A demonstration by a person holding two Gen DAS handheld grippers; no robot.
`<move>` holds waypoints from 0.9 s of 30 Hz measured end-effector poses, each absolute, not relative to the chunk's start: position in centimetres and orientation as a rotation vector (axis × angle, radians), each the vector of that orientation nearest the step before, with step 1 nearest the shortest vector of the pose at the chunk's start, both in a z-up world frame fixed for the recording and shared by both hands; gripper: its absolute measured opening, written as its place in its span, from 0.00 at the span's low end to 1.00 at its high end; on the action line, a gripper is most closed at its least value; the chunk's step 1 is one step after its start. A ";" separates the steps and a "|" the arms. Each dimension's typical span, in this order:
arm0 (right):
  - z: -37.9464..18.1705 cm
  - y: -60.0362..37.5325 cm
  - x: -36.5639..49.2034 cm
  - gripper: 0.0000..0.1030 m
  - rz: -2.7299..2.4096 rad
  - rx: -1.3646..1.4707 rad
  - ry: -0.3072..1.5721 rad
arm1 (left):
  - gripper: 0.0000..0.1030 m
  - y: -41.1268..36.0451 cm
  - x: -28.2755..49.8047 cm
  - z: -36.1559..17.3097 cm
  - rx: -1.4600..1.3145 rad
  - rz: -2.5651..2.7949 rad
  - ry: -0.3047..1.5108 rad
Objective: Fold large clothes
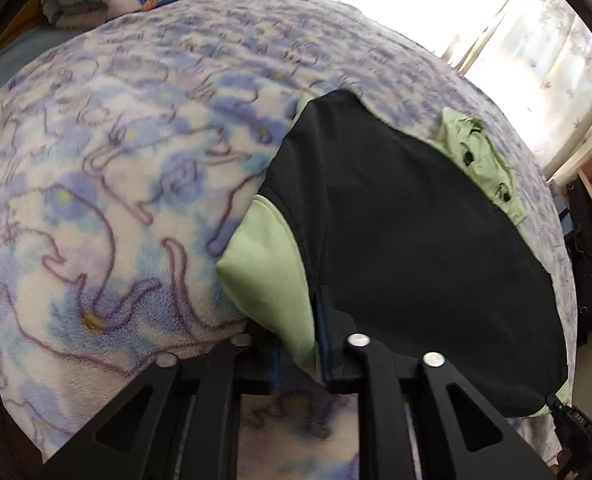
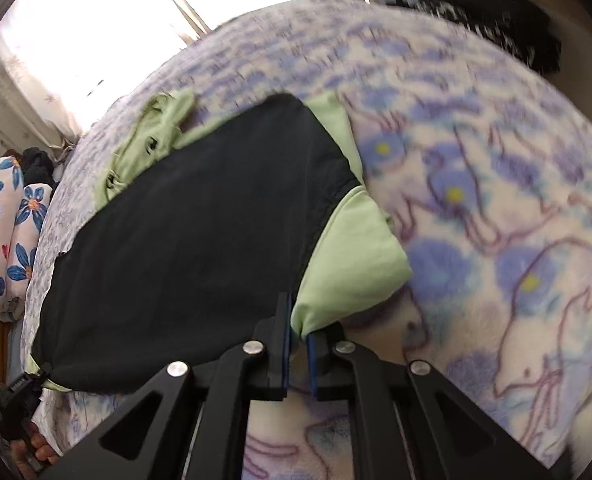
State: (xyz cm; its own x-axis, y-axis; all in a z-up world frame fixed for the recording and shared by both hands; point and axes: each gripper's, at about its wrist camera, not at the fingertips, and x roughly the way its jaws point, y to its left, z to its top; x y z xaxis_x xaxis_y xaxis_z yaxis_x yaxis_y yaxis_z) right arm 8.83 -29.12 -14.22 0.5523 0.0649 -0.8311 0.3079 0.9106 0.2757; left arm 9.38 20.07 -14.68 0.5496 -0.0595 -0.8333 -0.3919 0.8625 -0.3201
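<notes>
Tongs, left (image 1: 300,354) and right (image 2: 299,334), each clamp the black-and-green garment's (image 1: 408,216) hem above the blanket (image 1: 116,160).

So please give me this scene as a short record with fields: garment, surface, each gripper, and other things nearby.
garment: black and light-green jacket, spread flat, hood end toward the window
surface: bed with purple floral fleece blanket
left gripper: jaws shut on the green sleeve edge at the near hem
right gripper: jaws shut on the other green sleeve
nearby: blue-flowered bedding at the bed's side; bright window beyond
</notes>
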 end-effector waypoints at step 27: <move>-11.7 -31.9 26.6 0.31 -0.076 0.193 1.002 | 0.65 20.8 29.0 -13.0 -0.042 0.034 1.006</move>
State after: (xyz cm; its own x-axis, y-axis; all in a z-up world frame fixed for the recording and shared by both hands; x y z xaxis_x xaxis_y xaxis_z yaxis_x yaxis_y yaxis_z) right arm 26.57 -31.90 -11.73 0.5379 0.0256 -0.8426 0.1518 0.9803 0.1267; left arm 29.02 20.78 -12.97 0.5350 0.0089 -0.8448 -0.0477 0.9987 -0.0197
